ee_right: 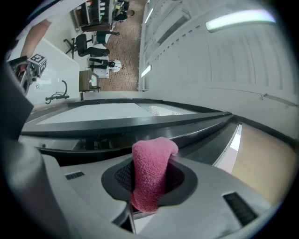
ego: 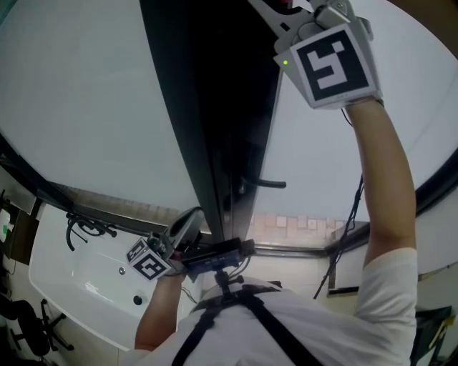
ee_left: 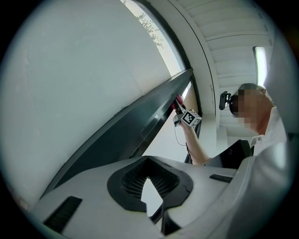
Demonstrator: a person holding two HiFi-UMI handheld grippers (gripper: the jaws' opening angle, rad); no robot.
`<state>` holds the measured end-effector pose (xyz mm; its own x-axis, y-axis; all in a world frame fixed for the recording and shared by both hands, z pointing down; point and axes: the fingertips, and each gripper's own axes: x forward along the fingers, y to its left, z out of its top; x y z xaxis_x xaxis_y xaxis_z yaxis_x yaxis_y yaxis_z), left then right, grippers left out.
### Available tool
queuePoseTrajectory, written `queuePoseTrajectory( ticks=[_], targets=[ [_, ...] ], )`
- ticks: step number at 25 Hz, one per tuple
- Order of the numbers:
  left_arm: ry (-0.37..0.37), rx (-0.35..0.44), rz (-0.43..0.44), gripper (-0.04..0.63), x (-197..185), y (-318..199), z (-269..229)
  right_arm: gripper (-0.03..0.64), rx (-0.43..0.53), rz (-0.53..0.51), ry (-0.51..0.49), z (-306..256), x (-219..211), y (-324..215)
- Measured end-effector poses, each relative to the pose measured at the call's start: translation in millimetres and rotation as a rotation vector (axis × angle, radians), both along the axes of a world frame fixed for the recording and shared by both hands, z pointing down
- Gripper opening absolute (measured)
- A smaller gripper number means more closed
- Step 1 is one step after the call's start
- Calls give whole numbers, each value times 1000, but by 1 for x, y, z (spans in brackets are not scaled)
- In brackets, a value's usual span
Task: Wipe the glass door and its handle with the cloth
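The door's frosted glass (ego: 329,164) runs beside a dark frame post (ego: 222,107), with a short dark handle (ego: 266,184) on it. My right gripper (ego: 286,16) is raised high against the top of the door, shut on a pink cloth (ee_right: 152,168) that sticks up between its jaws just below the dark top rail (ee_right: 140,122). Held low near the frame's foot, my left gripper (ego: 189,220) has its jaws closed on nothing. In the left gripper view, the frosted glass (ee_left: 84,84) and dark frame (ee_left: 140,130) show, with the right gripper (ee_left: 186,116) far up.
A white table (ego: 79,271) with a black cable (ego: 86,229) stands at the lower left. Black office chairs (ee_right: 93,42) are farther back. A second frosted pane (ego: 79,100) fills the left side.
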<state>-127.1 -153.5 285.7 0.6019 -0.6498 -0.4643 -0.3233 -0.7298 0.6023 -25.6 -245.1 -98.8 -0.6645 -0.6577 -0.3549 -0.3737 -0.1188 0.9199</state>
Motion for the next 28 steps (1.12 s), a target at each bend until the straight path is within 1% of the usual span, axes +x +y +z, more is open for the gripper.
queuePoseTrajectory(
  ticks=[9, 18, 28],
  targets=[
    [2, -20, 28, -8, 14, 9, 4, 85, -23, 13, 23, 19, 0, 2],
    [17, -30, 24, -8, 13, 15, 7, 84, -25, 13, 42, 41, -2, -1],
    [18, -50, 41, -8, 20, 19, 15, 84, -7, 7, 97, 78, -1, -1]
  ],
)
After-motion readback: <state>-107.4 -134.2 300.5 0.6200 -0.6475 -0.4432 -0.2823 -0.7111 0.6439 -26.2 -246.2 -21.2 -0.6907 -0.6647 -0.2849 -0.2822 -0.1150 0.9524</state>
